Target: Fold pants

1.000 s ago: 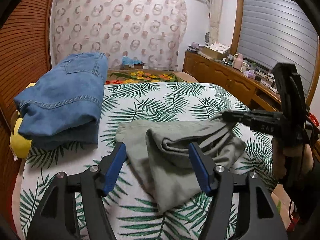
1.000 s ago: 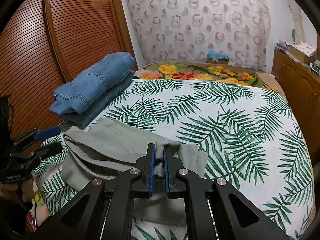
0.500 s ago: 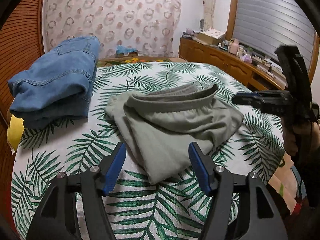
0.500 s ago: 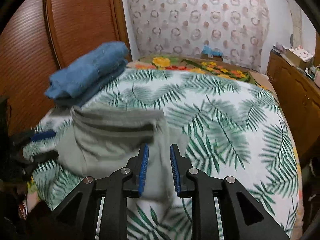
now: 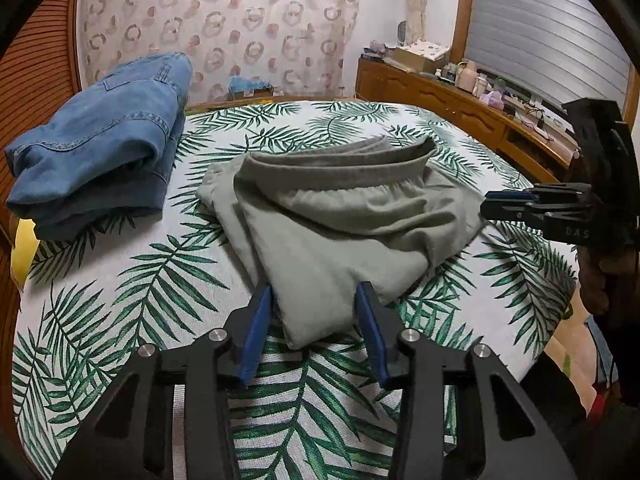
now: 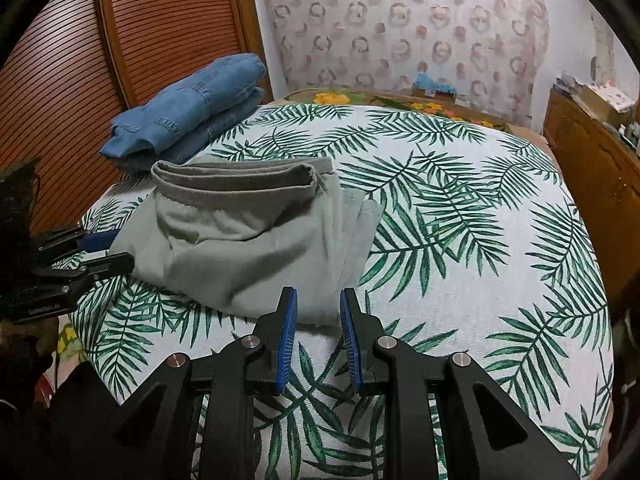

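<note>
**Grey pants folded on the bed, both tongs let go**

The left gripper point(image 5: 314, 312) has its jaws spread, straddling the near corner of the grey pants point(image 5: 344, 220) without pinching it. The right gripper point(image 6: 318, 320) is also parted, empty, just short of the bundle's near edge. The pants lie as a compact folded packet on the palm-leaf bedspread point(image 6: 460, 240), waistband on top and turned toward the far side, beside a folded stack of blue jeans point(image 5: 100, 140). The fold looks essentially done; at most some squaring of the loose edges or moving the packet to the stack remains. A second ago the right gripper was clamped on a fold of the cloth; it has since released and drawn back, and the left jaws have narrowed.
</note>
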Tool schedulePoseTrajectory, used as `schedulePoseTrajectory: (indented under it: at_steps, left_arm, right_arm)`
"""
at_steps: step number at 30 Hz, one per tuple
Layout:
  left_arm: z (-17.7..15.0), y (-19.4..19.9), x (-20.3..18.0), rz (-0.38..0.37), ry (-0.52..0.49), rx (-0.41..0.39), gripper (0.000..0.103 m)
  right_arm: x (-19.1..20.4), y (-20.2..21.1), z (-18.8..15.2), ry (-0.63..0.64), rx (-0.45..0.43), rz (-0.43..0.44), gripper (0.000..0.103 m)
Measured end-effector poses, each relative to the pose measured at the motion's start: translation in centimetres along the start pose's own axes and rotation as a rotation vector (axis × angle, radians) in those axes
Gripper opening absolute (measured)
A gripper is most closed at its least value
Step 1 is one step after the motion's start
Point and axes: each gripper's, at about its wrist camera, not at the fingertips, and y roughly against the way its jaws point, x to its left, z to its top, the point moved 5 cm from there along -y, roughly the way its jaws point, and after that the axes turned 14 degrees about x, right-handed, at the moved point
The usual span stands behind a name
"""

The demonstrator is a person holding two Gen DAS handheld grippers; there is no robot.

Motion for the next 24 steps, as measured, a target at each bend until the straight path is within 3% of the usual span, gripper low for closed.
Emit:
schedulePoseTrajectory:
  at_steps: [3, 7, 11, 16, 21, 24]
  left_arm:
    - [0.0, -0.2, 0.0, 0.004, -0.002, 0.005, 0.044]
    - [0.0, -0.4, 0.0, 0.002, -0.002, 0.007, 0.042]
    - [0.0, -0.5, 0.1, -0.005, 0.007, 0.009, 0.042]
    - [0.0, -0.5, 0.3, -0.009, 0.007, 0.008, 0.042]
    - [-0.1, -0.5, 0.5, -0.009, 0.008, 0.006, 0.041]
    - [-0.3, -0.3, 0.3, -0.026, 0.001, -0.006, 0.021]
  right_arm:
    - [0.0, -0.4, -0.1, 0.01, 0.012, -0.006, 0.022]
    - [-0.3, -0.7, 0.0, 0.006, 0.018, 0.008, 0.01]
    - [-0.9, -0.5, 0.0, -0.023, 0.02, 0.033, 0.005]
    - [-2.1, 1.9, 0.5, -0.087, -0.11, -0.072, 0.003]
    - [-2.4, 1.7, 0.5, -0.088, -0.101, -0.06, 0.003]
    - [-2.3, 1.2, 0.4, -0.088, -0.092, -0.048, 0.003]
